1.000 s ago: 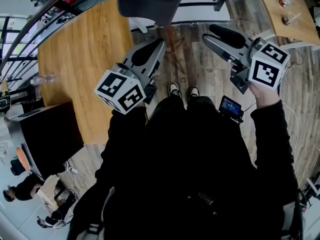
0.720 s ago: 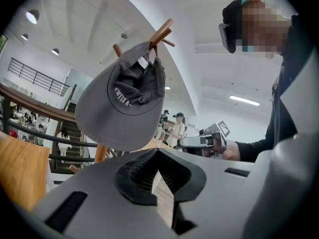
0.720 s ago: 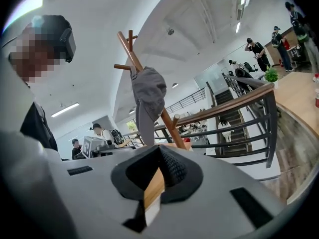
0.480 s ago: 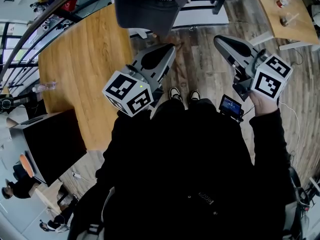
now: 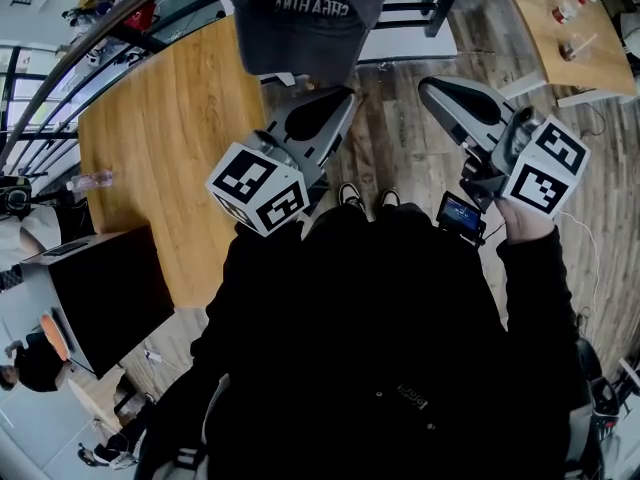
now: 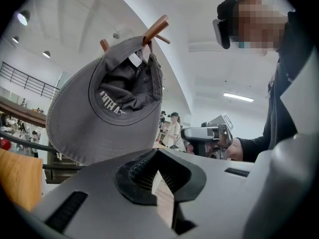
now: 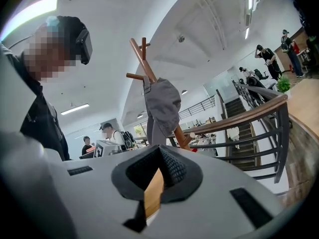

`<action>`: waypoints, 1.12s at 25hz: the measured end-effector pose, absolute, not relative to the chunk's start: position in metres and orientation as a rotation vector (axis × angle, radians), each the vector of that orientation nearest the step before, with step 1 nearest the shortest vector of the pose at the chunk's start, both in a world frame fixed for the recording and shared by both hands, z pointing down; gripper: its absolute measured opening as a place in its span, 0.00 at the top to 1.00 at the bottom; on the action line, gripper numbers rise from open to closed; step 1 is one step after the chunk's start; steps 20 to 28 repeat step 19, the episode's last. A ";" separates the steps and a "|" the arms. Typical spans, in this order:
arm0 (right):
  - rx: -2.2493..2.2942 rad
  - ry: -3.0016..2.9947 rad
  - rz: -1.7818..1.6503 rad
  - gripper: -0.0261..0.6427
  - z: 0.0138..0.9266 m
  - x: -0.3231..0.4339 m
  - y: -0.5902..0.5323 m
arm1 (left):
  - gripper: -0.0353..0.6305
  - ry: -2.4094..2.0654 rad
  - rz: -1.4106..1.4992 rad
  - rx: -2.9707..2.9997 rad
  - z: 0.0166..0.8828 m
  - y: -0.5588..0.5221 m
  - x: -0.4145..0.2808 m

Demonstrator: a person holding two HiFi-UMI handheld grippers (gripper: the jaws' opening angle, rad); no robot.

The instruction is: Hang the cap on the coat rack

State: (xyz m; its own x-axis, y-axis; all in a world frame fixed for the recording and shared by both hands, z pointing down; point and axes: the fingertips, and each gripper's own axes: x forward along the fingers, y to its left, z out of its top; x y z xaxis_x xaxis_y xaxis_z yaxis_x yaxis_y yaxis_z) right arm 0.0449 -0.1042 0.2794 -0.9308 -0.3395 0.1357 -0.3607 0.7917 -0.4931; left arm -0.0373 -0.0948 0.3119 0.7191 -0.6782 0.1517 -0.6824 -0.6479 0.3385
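Note:
A dark grey cap (image 5: 305, 18) hangs from a wooden peg (image 6: 155, 28) of the coat rack (image 7: 139, 59), its inside and brim turned toward the left gripper view, where the cap (image 6: 99, 118) fills the upper left. In the right gripper view the cap (image 7: 162, 103) droops down the rack's pole. My left gripper (image 5: 343, 96) sits just below the cap, clear of it, jaws together and empty (image 6: 158, 156). My right gripper (image 5: 428, 86) is off to the right of the cap, shut on nothing (image 7: 160, 151).
A large wooden table (image 5: 170, 118) lies to the left, and a second table (image 5: 560, 28) with small items is at the top right. A black box (image 5: 100, 278) stands at the left. A railing and stairs (image 7: 249, 113) are behind the rack. Several people stand around.
The right gripper's jaws, apart a second ago, have closed with nothing in them. Both grippers have shifted slightly, and the cap sits lower in the head view.

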 end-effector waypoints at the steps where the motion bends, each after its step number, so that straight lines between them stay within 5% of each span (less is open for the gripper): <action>1: 0.570 -2.938 0.813 0.94 0.277 0.044 -0.104 | 0.94 -1.051 0.016 2.554 0.312 -0.095 -0.037; 28: 0.555 -2.900 0.847 0.94 0.283 0.042 -0.105 | 0.94 -1.031 0.036 2.542 0.312 -0.097 -0.037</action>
